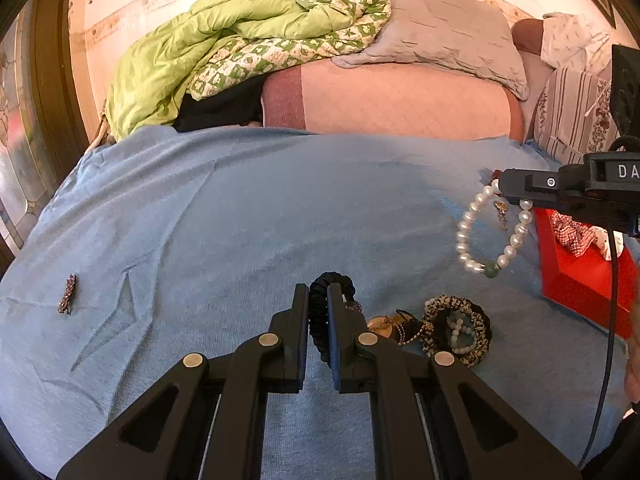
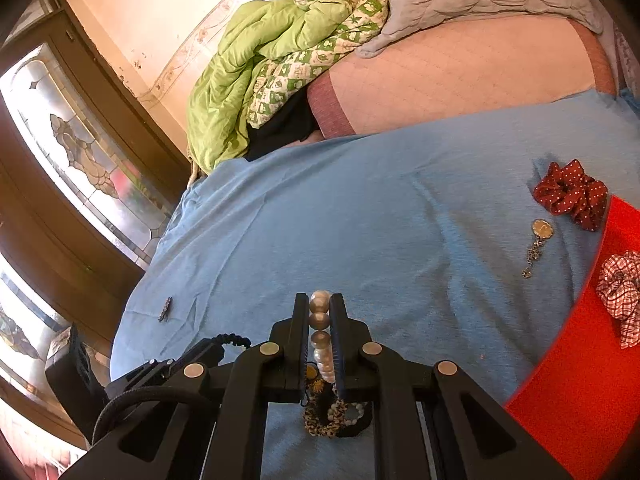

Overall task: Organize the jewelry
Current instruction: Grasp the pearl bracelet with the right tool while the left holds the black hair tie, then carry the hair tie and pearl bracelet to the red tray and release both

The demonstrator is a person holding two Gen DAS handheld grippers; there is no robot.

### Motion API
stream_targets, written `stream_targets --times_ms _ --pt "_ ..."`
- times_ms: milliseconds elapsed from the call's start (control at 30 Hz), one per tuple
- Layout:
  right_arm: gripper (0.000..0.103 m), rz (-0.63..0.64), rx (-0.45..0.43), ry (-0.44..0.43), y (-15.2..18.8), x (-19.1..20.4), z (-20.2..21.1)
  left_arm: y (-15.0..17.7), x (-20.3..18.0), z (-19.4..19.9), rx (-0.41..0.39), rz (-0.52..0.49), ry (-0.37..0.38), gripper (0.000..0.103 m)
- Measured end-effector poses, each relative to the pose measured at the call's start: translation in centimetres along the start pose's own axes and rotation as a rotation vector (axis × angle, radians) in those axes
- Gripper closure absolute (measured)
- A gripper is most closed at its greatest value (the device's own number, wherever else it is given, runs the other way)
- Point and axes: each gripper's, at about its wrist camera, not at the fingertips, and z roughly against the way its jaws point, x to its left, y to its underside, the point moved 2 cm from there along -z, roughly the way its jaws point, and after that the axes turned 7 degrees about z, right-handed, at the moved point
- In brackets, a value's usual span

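Blue cloth (image 1: 240,220) is spread over the bed and fills the left wrist view. At the bottom centre the left tongs (image 1: 318,300) are pressed together on a black braided bracelet (image 1: 320,320), which is pinched between the 2 fingers and loops up past their tips. Just to the right of the tongs, a small heap of jewelry (image 1: 452,330) lies on the cloth: a leopard-print scrunchie with pale beads inside it and a gold-coloured piece beside it. Higher on the right, a pearl bracelet (image 1: 472,236) with 1 green bead hangs from the right tongs (image 1: 502,188), clear of the cloth. A red tray (image 1: 576,272) sits at the right edge with a checked scrunchie (image 1: 572,232) in it. Far to the left, a small dark brooch (image 1: 67,294) lies alone on the cloth. Behind, a green quilt (image 1: 208,40) and a grey pillow (image 1: 448,28) are piled on the bed.

In the right wrist view, the right tongs (image 2: 320,308) are closed on the pearl bracelet (image 2: 320,320), whose beads are lined up between the fingers. Below the tongs the heap of jewelry (image 2: 332,416) is seen on the blue cloth (image 2: 360,220). To the right, a gold pendant (image 2: 540,236) lies near a dark red dotted scrunchie (image 2: 572,194), and the checked scrunchie (image 2: 620,292) rests in the red tray (image 2: 580,392). The brooch (image 2: 165,309) is seen at the left, and the left tongs are partly visible at the lower left, with the black braided bracelet (image 2: 234,340) showing at their tip.
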Motion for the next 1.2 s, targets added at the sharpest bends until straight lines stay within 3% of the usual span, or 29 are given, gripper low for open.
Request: stream_targets --times_ms 533,1200 --pt "0.092 -0.023 -0.048 0.028 0.1 -1.9 3.7 -0.1 -2.1 1.0 -0.049 -0.049 -0.062 0.094" --pt "0.092 -0.183 -0.177 0.105 2.2 -8.8 13.4 -0.7 -7.0 4.4 -0.084 -0.114 -0.018 0.094"
